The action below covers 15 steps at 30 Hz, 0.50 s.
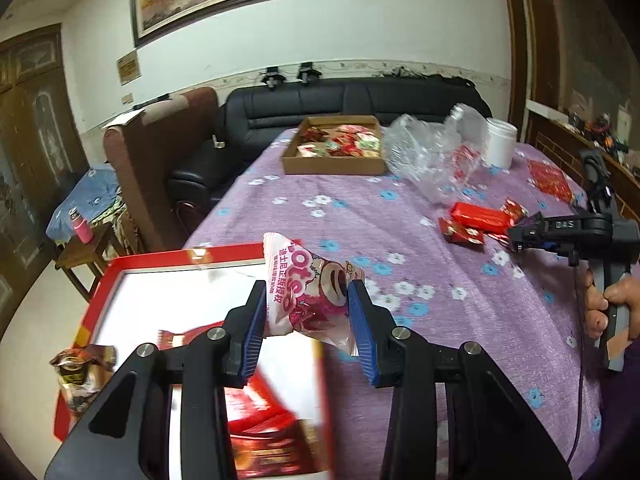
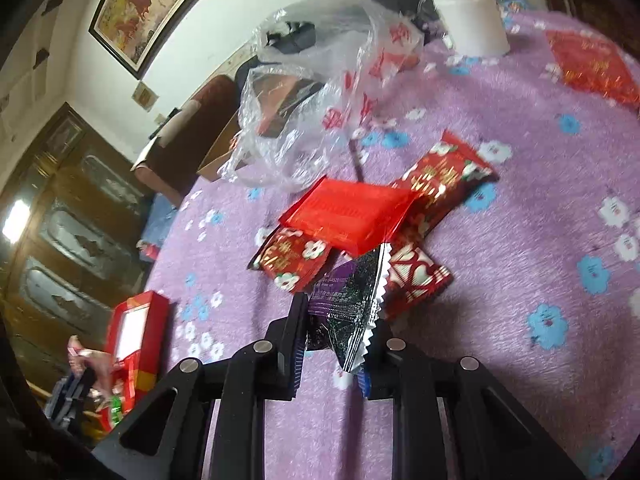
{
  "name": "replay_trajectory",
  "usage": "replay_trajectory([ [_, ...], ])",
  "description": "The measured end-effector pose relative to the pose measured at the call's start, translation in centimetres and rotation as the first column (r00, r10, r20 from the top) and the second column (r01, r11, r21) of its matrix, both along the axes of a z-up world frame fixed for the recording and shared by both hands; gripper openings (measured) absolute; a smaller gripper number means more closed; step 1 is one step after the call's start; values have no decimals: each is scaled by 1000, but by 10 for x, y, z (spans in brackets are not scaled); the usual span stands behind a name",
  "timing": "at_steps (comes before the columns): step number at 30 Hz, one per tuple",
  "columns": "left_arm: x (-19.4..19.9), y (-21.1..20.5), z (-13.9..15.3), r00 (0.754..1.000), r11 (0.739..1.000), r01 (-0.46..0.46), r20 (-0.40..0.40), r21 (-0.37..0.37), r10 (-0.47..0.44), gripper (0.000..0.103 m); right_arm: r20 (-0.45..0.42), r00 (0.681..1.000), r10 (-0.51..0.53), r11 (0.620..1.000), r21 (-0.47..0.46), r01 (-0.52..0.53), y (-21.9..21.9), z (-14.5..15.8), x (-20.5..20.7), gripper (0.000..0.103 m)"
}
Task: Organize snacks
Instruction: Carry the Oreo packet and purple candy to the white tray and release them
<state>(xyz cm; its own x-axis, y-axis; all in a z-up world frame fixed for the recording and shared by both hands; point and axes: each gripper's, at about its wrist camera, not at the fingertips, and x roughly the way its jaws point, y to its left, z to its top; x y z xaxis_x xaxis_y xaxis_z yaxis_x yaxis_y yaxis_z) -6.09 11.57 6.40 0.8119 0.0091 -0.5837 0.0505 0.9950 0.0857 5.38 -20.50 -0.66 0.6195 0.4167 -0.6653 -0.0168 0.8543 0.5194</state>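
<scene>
My left gripper (image 1: 307, 312) is shut on a pink and white snack packet (image 1: 308, 294), held above the right rim of a red box with a white inside (image 1: 148, 258). Red packets (image 1: 260, 404) lie in that box. In the right wrist view my right gripper (image 2: 334, 342) is shut on a purple and black foil packet (image 2: 348, 300), just above the purple flowered tablecloth (image 2: 520, 200). Right beyond it lies a heap of red snack packets (image 2: 348, 212). The right gripper (image 1: 520, 236) also shows in the left wrist view, a hand (image 1: 608, 304) on its handle.
A brown cardboard tray (image 1: 332, 162) with several small snacks stands at the table's far side. Beside it lie a crumpled clear plastic bag (image 1: 424, 152), a white tub (image 1: 500, 140) and a red envelope (image 1: 550, 180). A gold packet (image 1: 80, 372) sits at the red box's left edge.
</scene>
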Motion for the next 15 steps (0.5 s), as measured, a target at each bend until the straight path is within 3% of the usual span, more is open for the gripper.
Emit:
replay_trajectory([
  [5,-10,64,11,993,993,-114,21,-28,115,38,103,994,28,999,-47,-23,26,34,-16,21],
  [9,-16,106,9,981,981,-192,6,-29,192,38,156,976,154,987,-57,-147,83,59,-25,22],
  [15,-23,139,-13,965,965,-259,-47,-33,257,38,160,906,393,919,-82,-385,203,64,-31,22],
])
